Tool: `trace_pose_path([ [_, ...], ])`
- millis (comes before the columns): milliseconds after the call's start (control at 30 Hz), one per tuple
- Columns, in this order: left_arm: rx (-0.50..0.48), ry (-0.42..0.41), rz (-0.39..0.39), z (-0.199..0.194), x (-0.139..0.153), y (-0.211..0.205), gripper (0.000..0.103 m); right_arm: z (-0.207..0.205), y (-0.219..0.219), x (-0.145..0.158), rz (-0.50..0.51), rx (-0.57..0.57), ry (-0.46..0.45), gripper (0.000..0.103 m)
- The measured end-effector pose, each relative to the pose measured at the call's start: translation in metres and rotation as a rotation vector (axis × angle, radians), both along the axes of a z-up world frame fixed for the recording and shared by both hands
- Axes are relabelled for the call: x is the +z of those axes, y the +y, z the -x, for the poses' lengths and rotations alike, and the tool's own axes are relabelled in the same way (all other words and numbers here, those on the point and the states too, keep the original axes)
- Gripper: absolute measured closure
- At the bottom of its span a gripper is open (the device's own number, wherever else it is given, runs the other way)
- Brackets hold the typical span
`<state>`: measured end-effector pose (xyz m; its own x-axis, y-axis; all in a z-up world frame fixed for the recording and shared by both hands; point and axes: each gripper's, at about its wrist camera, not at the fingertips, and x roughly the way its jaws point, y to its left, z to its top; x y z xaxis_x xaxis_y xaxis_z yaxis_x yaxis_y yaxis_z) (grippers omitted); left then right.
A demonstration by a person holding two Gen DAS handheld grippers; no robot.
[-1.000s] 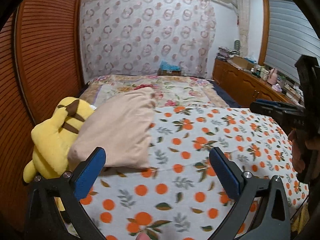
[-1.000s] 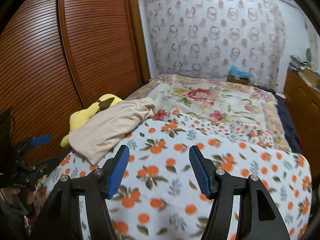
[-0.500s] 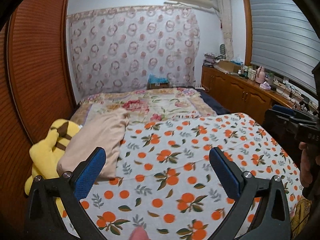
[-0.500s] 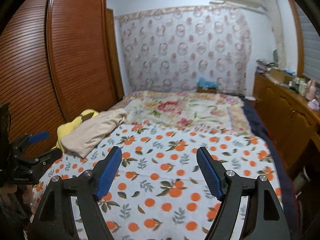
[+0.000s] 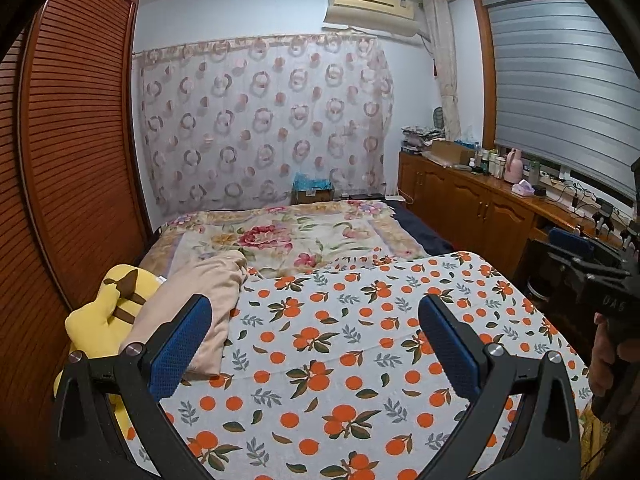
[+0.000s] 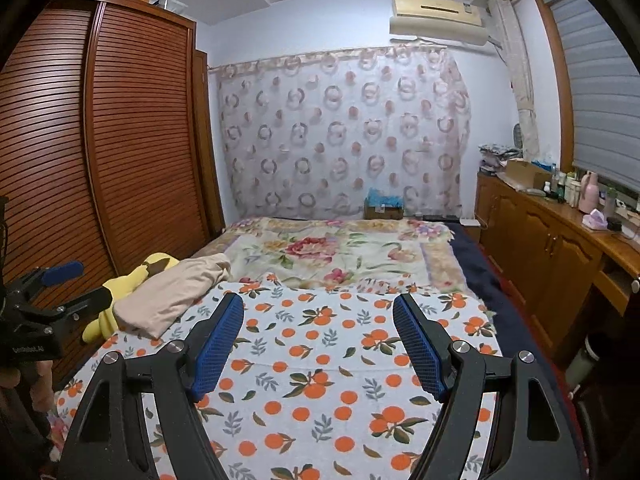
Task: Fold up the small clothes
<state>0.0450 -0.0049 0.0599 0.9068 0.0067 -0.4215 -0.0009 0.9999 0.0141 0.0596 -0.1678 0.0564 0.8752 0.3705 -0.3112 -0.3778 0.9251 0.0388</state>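
A folded beige garment [image 5: 200, 304] lies at the left edge of the bed, partly over a yellow plush toy [image 5: 108, 312]; it also shows in the right wrist view [image 6: 172, 292]. My left gripper [image 5: 316, 340] is open and empty, held above the orange-print sheet [image 5: 340, 352], to the right of the garment. My right gripper [image 6: 320, 340] is open and empty above the same sheet [image 6: 320, 380]. Each gripper shows at the edge of the other's view: the right one [image 5: 580, 256], the left one [image 6: 60, 280].
A floral blanket [image 6: 340, 252] covers the far half of the bed. A slatted wooden wardrobe [image 6: 120, 140] stands along the left. A wooden cabinet [image 6: 552, 240] with bottles and boxes runs along the right. A patterned curtain [image 6: 340, 132] hangs behind.
Both grippers have pulled back and risen away from the beige garment, so more of the room shows. Both stay open and empty. The garment and toy have not moved.
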Motion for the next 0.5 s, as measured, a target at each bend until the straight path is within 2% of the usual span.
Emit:
trace_pose_path([
  [500, 0.008, 0.004, 0.001, 0.002, 0.001, 0.001, 0.0, 0.0, -0.013, 0.006, 0.005, -0.014, -0.001, 0.024],
])
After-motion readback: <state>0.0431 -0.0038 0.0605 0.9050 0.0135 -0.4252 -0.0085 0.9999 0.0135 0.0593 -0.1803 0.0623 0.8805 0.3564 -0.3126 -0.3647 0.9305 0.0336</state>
